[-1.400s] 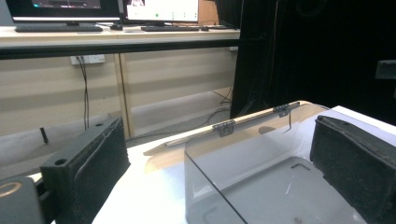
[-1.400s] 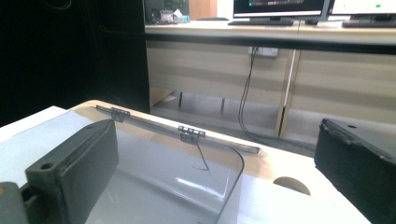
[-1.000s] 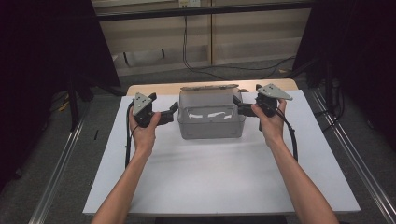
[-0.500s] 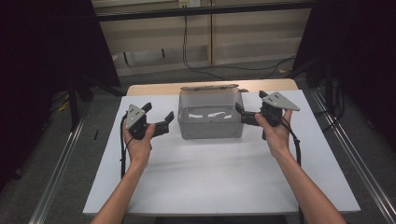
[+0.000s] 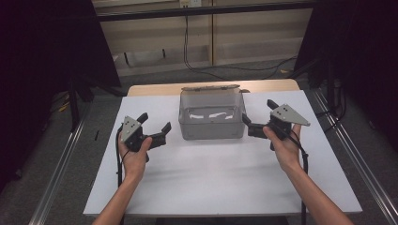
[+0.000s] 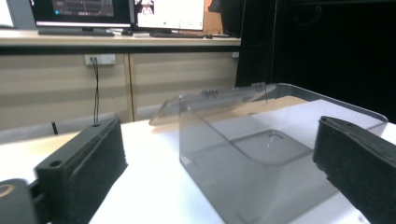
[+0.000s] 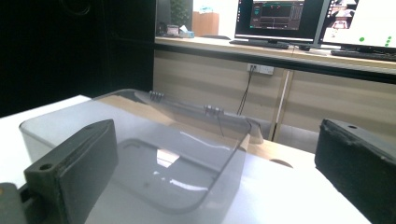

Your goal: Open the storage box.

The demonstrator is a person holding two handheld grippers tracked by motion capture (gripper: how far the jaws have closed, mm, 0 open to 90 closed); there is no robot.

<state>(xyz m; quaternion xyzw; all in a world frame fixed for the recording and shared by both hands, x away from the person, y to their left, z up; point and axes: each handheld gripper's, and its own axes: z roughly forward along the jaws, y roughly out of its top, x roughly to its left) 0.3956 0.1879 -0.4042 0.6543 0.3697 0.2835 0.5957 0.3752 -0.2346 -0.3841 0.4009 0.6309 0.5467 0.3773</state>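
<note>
The clear, grey-tinted plastic box [image 5: 212, 121] stands upright at the middle of the far half of the white rectangular table top [image 5: 220, 187]. Its hinged transparent lid [image 5: 210, 87] is swung open and hangs back over the far rim, above a strip of bare wooden board [image 5: 155, 89] at the table's far edge. The box interior appears empty.

The left gripper [image 5: 154, 128] is held above the table to the left of the box, near it but apart. Its jaws are spread wide and grasp nothing; in the left gripper view the box [image 6: 261, 154] sits between and beyond the two black jaw pads [image 6: 88, 163].

The right gripper [image 5: 257, 117] is held at the right of the box, its nearer jaw tip just beside the right wall; contact cannot be confirmed. Its jaws are likewise released and empty, with the box [image 7: 154, 158] in front of them in the right gripper view.

No object lies between either gripper and the box. Beyond the table: a beige panelled wall [image 5: 244, 33] with hanging black cables [image 5: 185, 42], dark curtains [image 5: 47, 47] on both sides, metal floor rails [image 5: 61, 164], and a counter with lit monitors [image 7: 275, 18].
</note>
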